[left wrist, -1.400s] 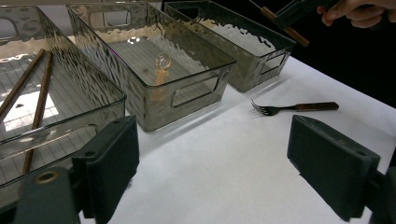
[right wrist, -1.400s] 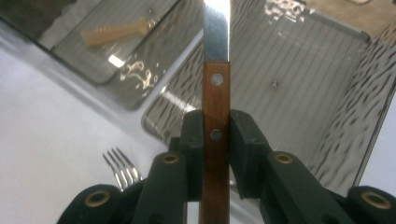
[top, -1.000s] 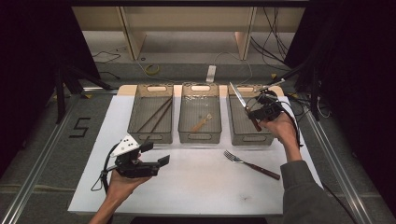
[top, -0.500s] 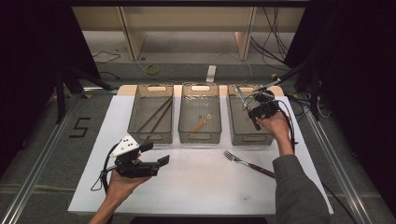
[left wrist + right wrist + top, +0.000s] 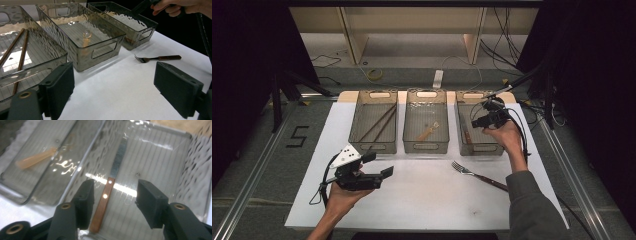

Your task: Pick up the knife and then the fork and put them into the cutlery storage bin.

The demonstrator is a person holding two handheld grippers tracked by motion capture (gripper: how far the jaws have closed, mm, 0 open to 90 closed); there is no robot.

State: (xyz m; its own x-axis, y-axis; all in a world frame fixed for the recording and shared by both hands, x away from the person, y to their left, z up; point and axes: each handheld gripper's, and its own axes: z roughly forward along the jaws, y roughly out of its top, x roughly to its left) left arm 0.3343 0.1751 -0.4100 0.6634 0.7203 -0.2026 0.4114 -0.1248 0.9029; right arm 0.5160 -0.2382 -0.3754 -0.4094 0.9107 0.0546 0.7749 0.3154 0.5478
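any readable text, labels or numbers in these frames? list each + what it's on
"5": dark mark on the grey floor, left of the white table, in the high view.
Nothing else reads: no lettering shows on the three bins, the fork, the knife or either gripper.

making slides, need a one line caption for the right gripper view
Open right gripper poised above a wooden-handled knife lying in the clear bin.

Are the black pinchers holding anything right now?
No. The right gripper hangs open above the knife lying in its bin. The left gripper is open over the table.
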